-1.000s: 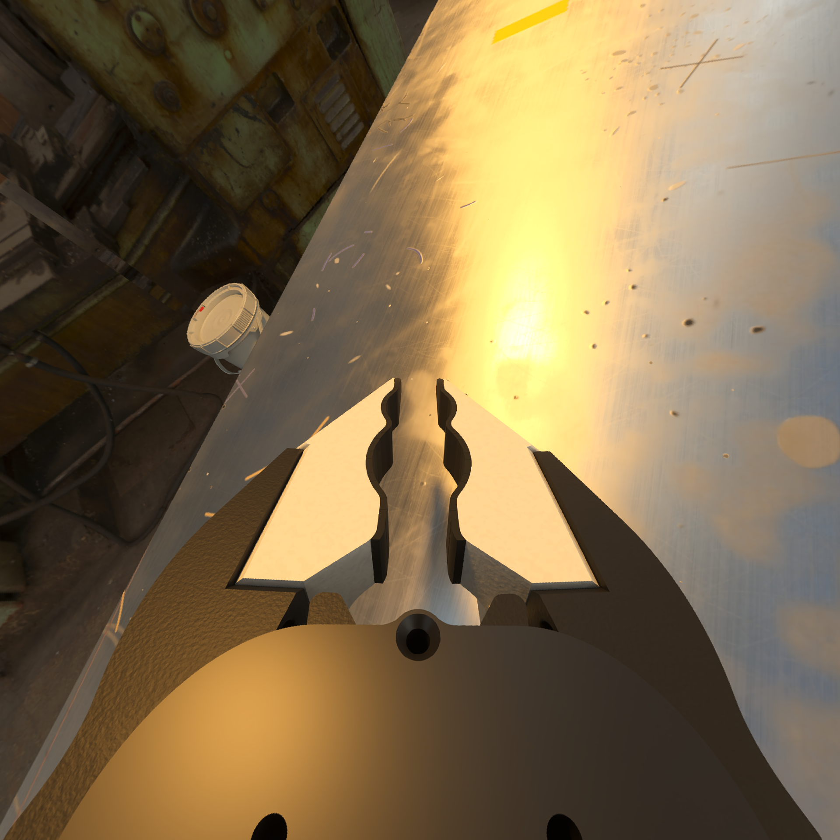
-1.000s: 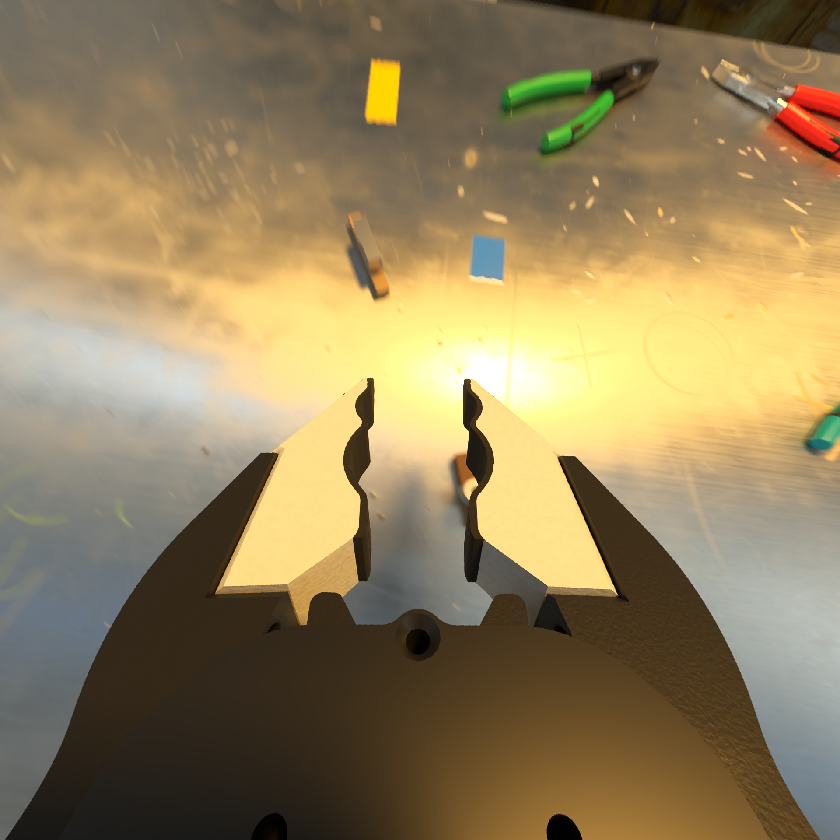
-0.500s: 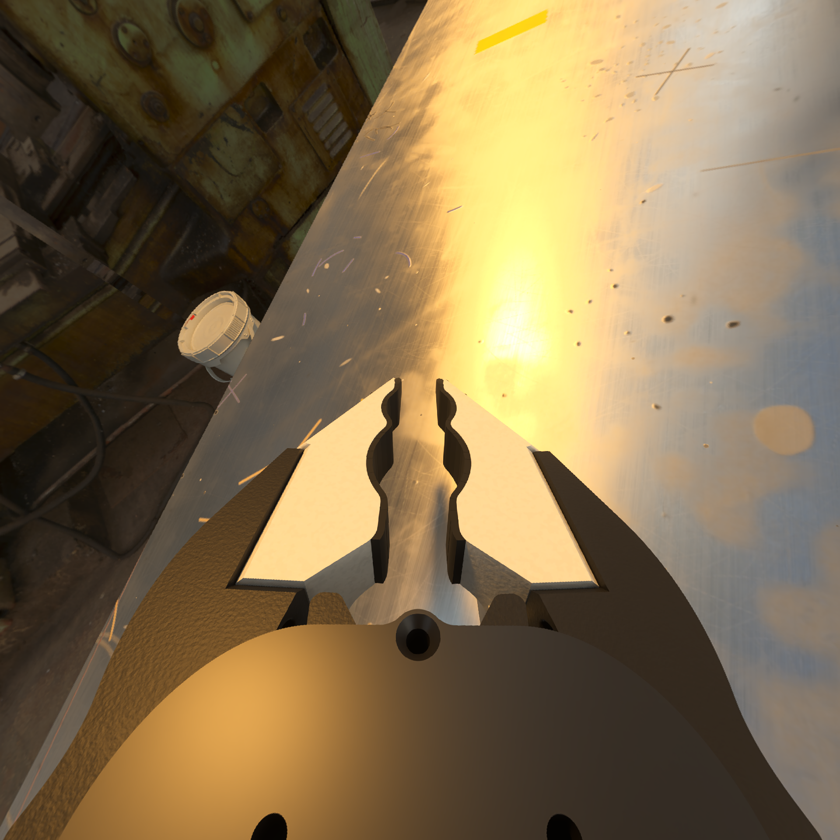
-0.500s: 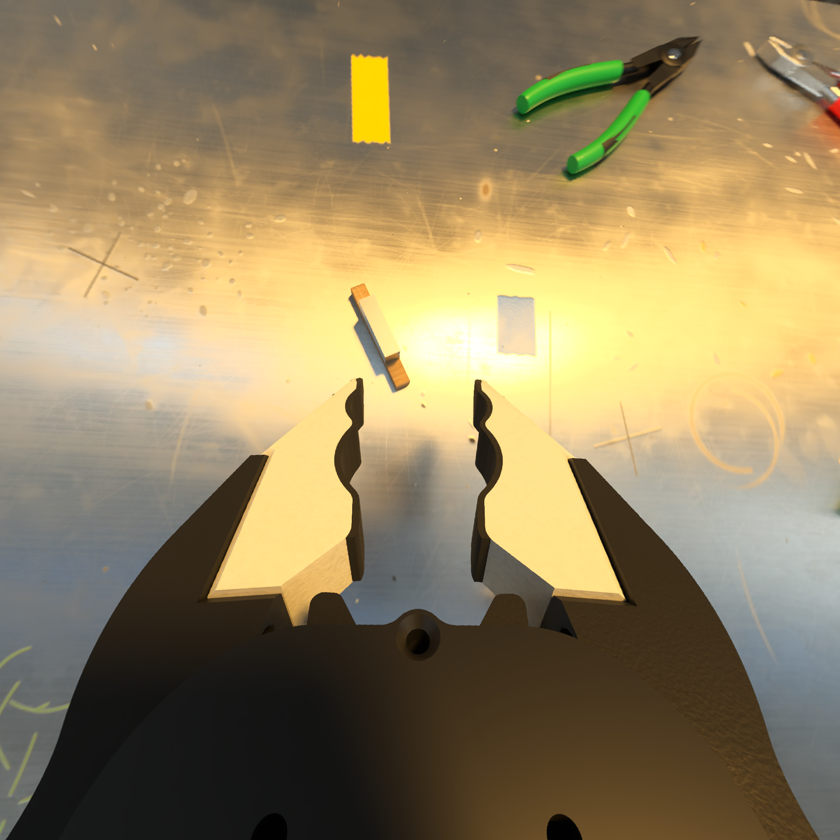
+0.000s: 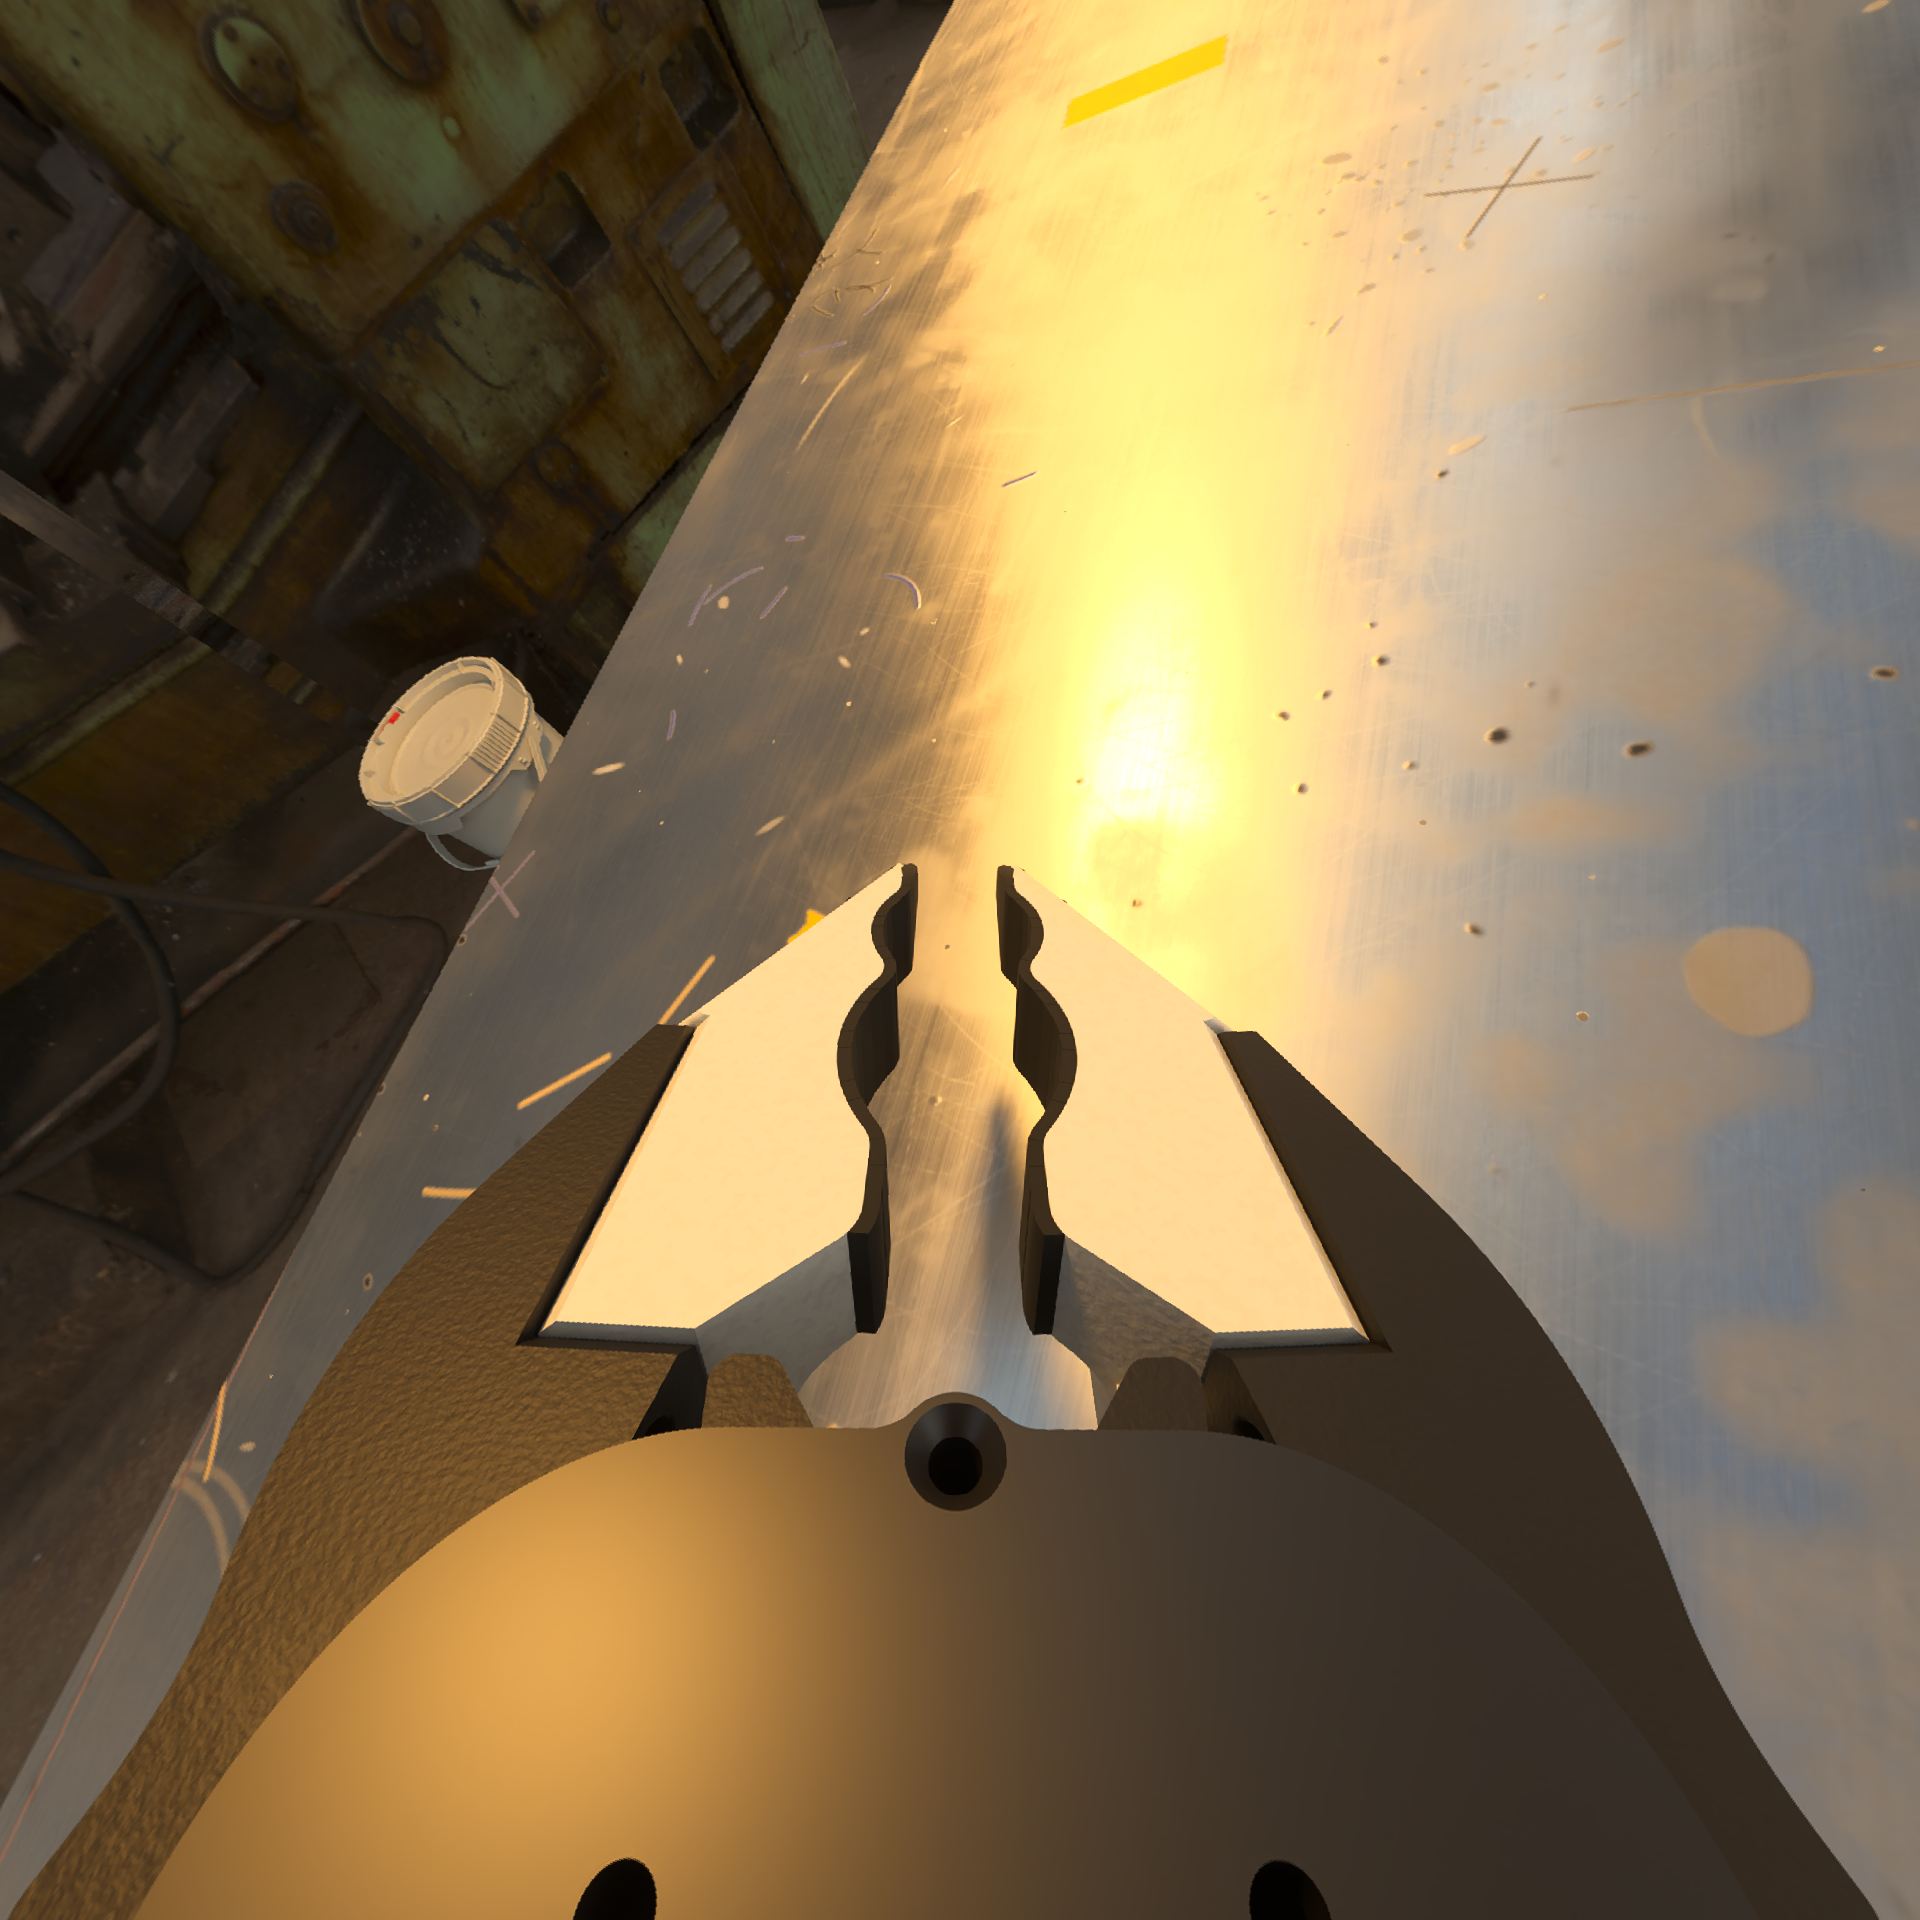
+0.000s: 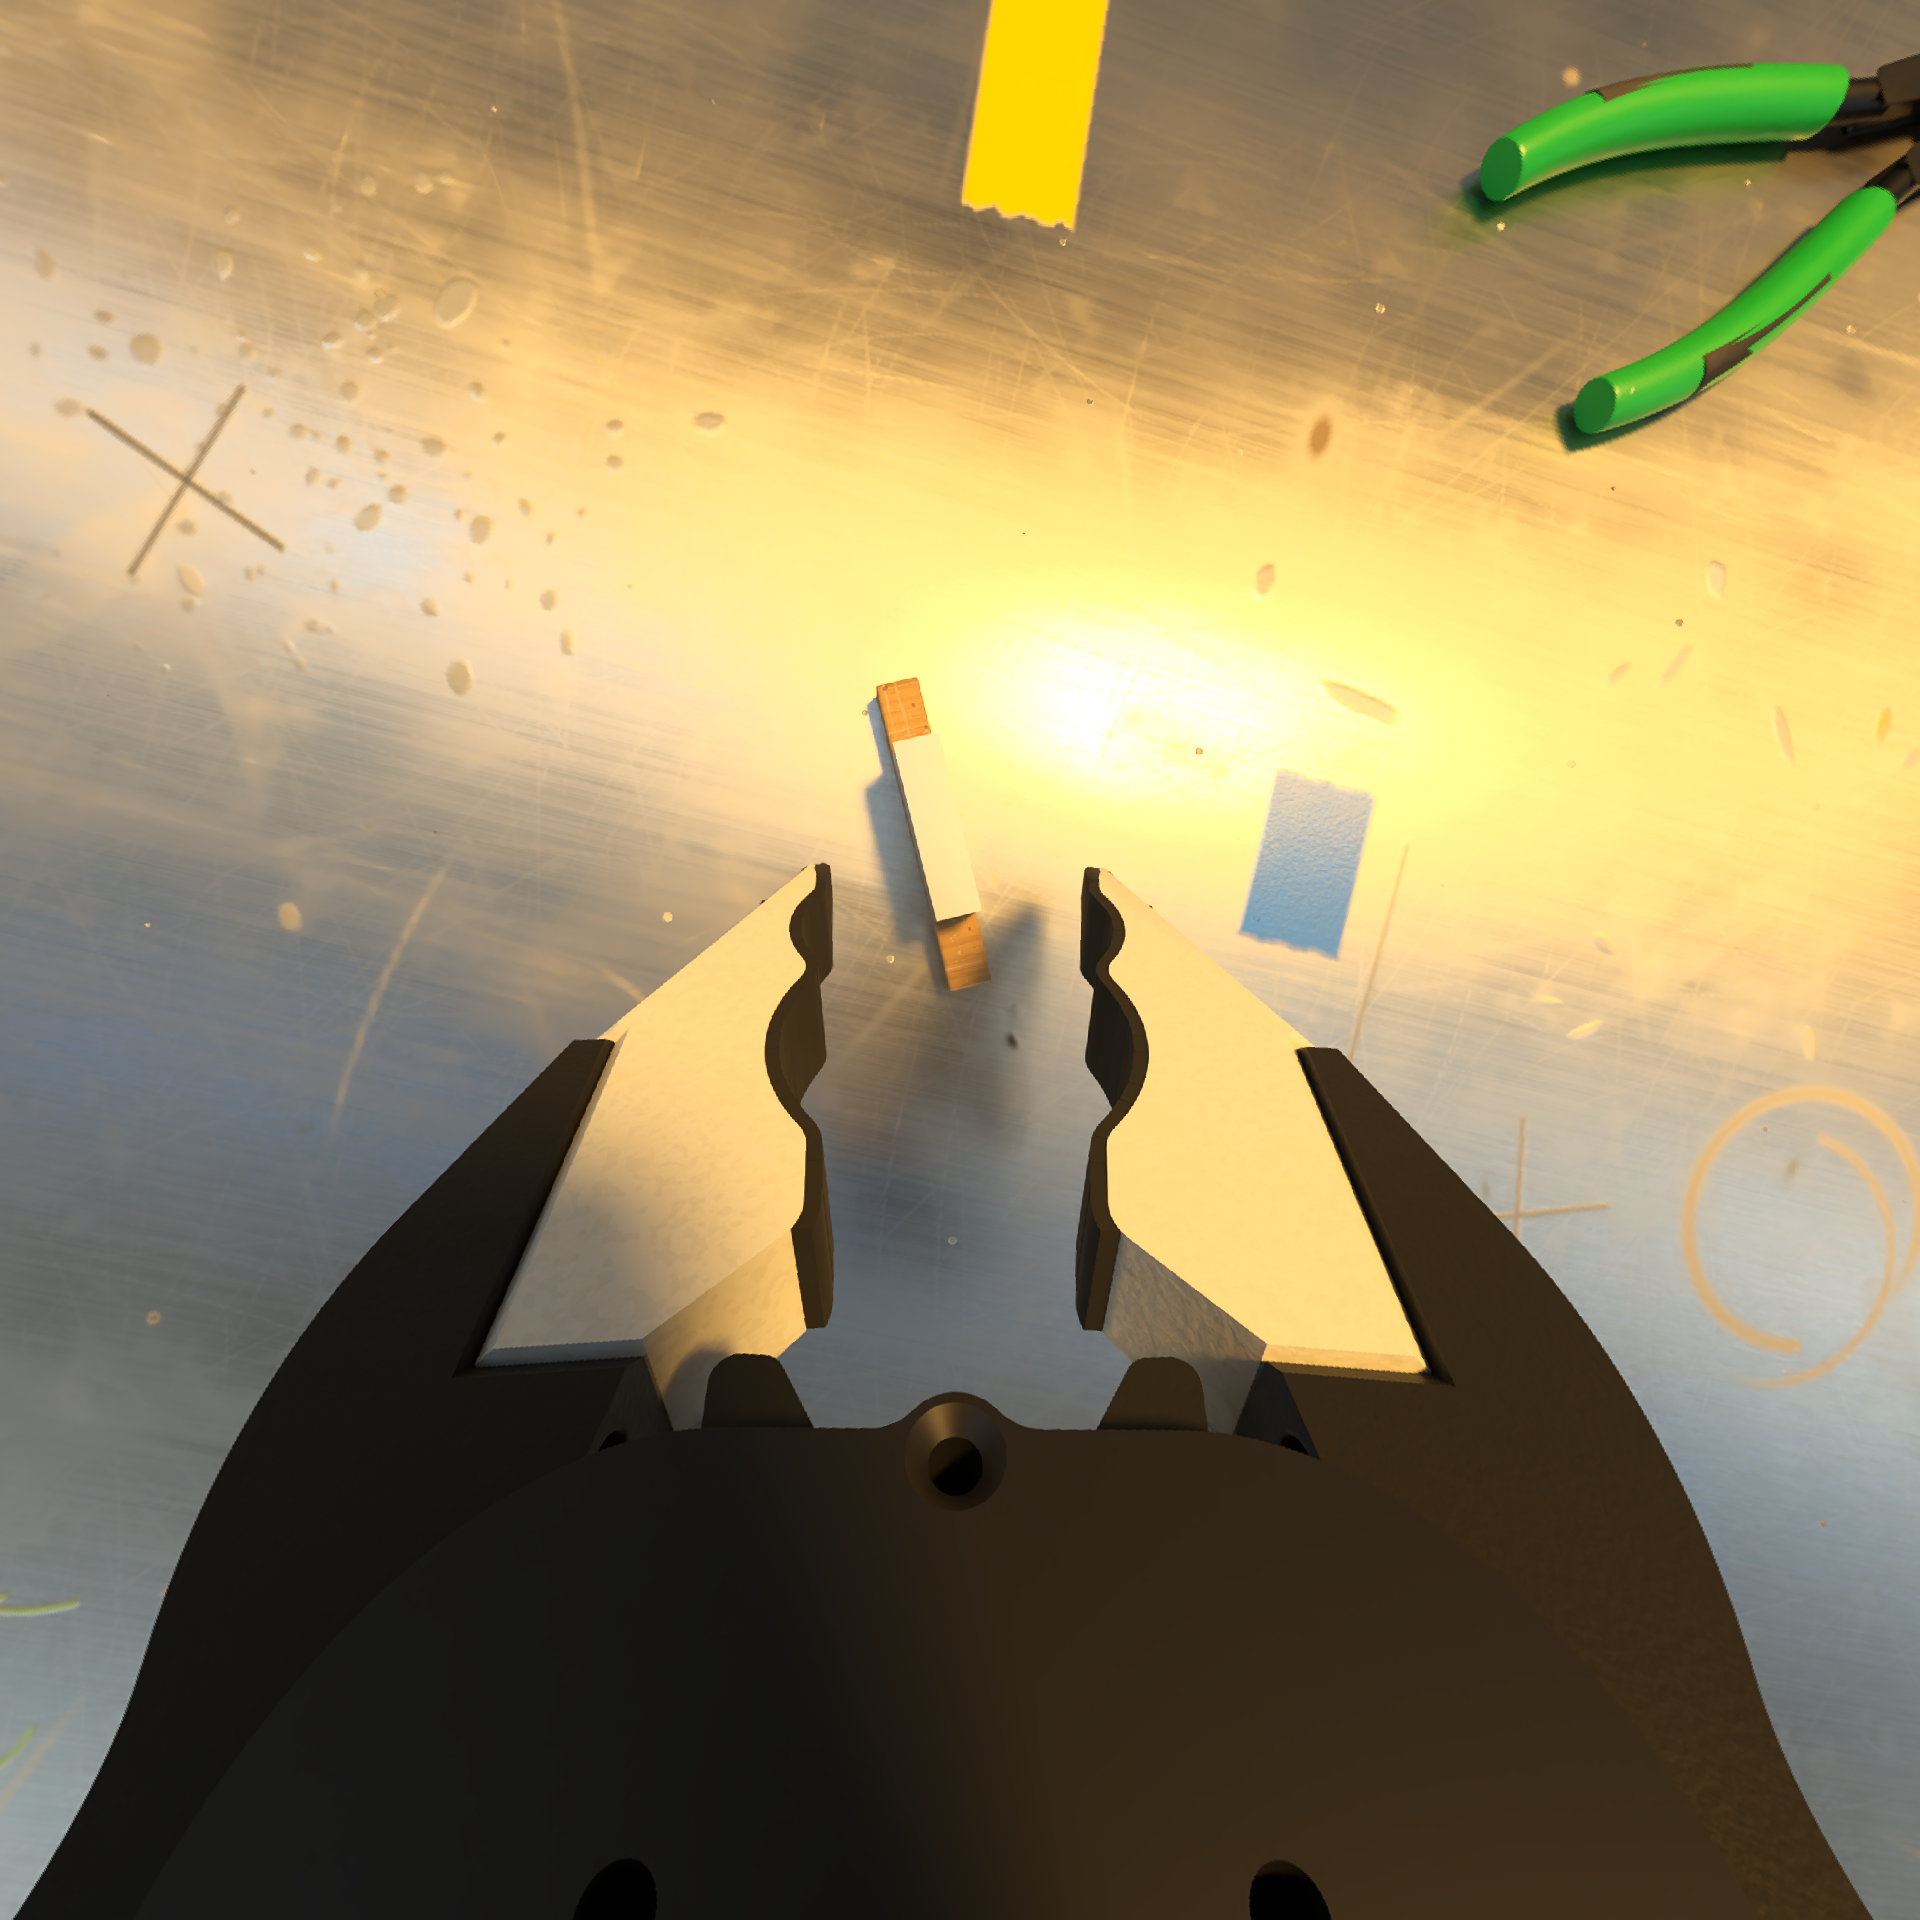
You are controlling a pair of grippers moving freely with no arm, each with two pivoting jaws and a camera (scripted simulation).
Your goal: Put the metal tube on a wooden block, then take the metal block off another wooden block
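Note:
In the right wrist view a pale metal block (image 6: 938, 826) lies along the top of a longer, thin wooden block (image 6: 963, 956), whose brown ends stick out at both ends. The pair lies on the metal table (image 6: 520, 935). My right gripper (image 6: 956, 873) is open and empty. It hangs above the near end of the wooden block, which shows between its tips. My left gripper (image 5: 956, 873) is empty, with only a narrow gap between its fingers, over bare table near the left edge. The metal tube is not in view.
Green-handled pliers (image 6: 1714, 229) lie at the far right. A yellow tape strip (image 6: 1032, 114) lies beyond the blocks and a blue one (image 6: 1304, 864) just right of them. In the left wrist view the table edge (image 5: 582, 831) runs diagonally, with a white bucket (image 5: 457, 753) on the floor below.
My right gripper has moved forward and lower towards the block pair, which now shows between its tips, and its jaws have opened wider. My left gripper has drifted only slightly.

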